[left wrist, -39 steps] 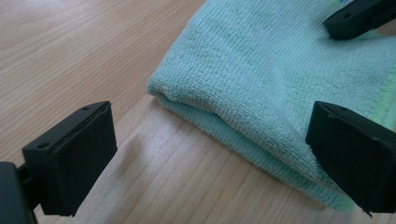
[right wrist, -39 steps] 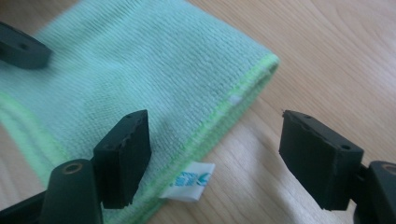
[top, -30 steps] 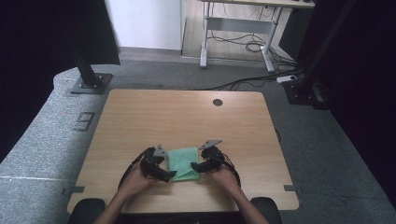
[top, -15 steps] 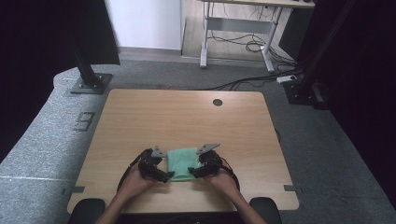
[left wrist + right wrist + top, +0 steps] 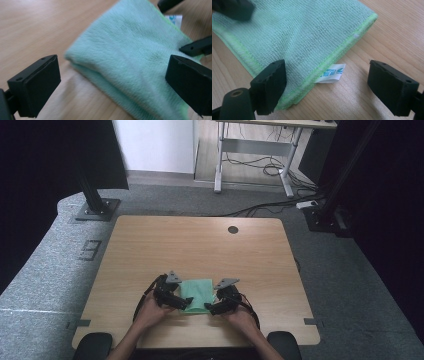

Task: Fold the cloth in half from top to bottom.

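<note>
Cloth [image 5: 197,295], green microfibre, one, folded, lying flat near the front edge of the table [image 5: 200,245], between the two grippers. Left gripper [image 5: 184,303]: one, jaws standing wide, nothing held; in the left gripper view its pads straddle the folded corner of the cloth [image 5: 130,55] without pressing on it. Right gripper [image 5: 210,310]: one, jaws wide and just been opening further, nothing between the pads but table and the cloth's stitched hem; in the right gripper view the left pad sits over the cloth [image 5: 294,32] edge, the right pad over bare wood. Label [image 5: 331,73]: one, white, sticking out from under the hem between the right gripper's jaws. Hands: two, one on each gripper. Table hole [image 5: 232,229]: one, at the far edge, well clear of the work. Risks, as judged: a close by the right gripper from this stance could catch the label or only the top layer, so the fold would peel apart when lifted; a close by the left gripper on the thick folded corner could bunch it and drag the cloth crooked; uneven pulls by the two could skew or undo the fold; the cloth lies near the table's front edge and could slide off.
</note>
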Tool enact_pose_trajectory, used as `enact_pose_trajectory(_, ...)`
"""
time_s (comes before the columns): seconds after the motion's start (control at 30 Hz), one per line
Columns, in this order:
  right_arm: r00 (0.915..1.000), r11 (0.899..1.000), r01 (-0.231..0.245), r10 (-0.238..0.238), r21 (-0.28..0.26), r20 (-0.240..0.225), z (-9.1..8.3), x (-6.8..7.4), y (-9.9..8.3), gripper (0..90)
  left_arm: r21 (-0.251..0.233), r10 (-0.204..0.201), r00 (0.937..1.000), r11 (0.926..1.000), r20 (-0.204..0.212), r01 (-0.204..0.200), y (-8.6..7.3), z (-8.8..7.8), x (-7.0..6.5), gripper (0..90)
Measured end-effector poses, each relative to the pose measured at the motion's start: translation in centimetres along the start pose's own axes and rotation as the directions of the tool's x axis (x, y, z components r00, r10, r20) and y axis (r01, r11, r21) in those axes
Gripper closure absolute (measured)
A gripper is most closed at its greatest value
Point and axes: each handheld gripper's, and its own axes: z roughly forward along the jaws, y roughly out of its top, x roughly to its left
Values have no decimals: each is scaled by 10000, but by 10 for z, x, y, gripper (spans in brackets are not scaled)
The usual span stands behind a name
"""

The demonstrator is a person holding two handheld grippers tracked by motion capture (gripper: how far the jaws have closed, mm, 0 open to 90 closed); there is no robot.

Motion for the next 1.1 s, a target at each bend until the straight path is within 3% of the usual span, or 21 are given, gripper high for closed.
enact_pose_trajectory(0.07, 10000, 10000, -49, 49, -51, 21, 0, 0, -1, 154, 398, 215, 9995, 9990, -212, -207, -5, 2, -4, 0)
enact_pose_trajectory(0.23, 10000, 10000, -21, 21, -40, -14, 0, 0, -1, 152, 531, 169, 9968, 9985, -777, -128, -16, -7, 0, 0)
enact_pose_trajectory(0.4, 10000, 10000, -36, 36, -4, -34, 0, -1, -1, 148, 505, 26, 9964, 9987, -845, 17, -21, -5, 1, 2)
enact_pose_trajectory(0.53, 9999, 9999, 124, -124, 50, 46, -7, -1, -2, 149, 449, -170, 9973, 9988, -710, 202, -22, -4, 3, 1)
enact_pose_trajectory(0.63, 10000, 10000, -22, 22, 35, 44, -10, -4, -7, 148, 430, -318, 9980, 9985, -542, 341, -22, -3, 5, 1)
enact_pose_trajectory(0.7, 9997, 9997, -229, 229, 12, -20, -9, -5, -9, 143, 436, -315, 9991, 9985, -301, 328, -19, -5, 7, 0)
enact_pose_trajectory(0.77, 9999, 9999, -110, 110, 55, 42, -9, -5, -8, 138, 98, -508, 9984, 9986, -230, 511, -12, -10, 11, 0)
enact_pose_trajectory(0.87, 9999, 9999, -115, 114, 42, 92, -8, -4, -8, 137, -248, -705, 9961, 9973, -535, 693, 2, -11, 21, 0)
enact_pose_trajectory(1.0, 9997, 9998, -214, 214, -5, 97, -7, -5, -9, 137, -369, -968, 9928, 9949, -699, 944, 18, -2, 35, 0)
enact_pose_trajectory(1.1, 9997, 9998, -208, 208, 7, 87, -8, -5, -9, 137, -626, -1250, 9915, 9905, -354, 1226, 25, 1, 40, 0)
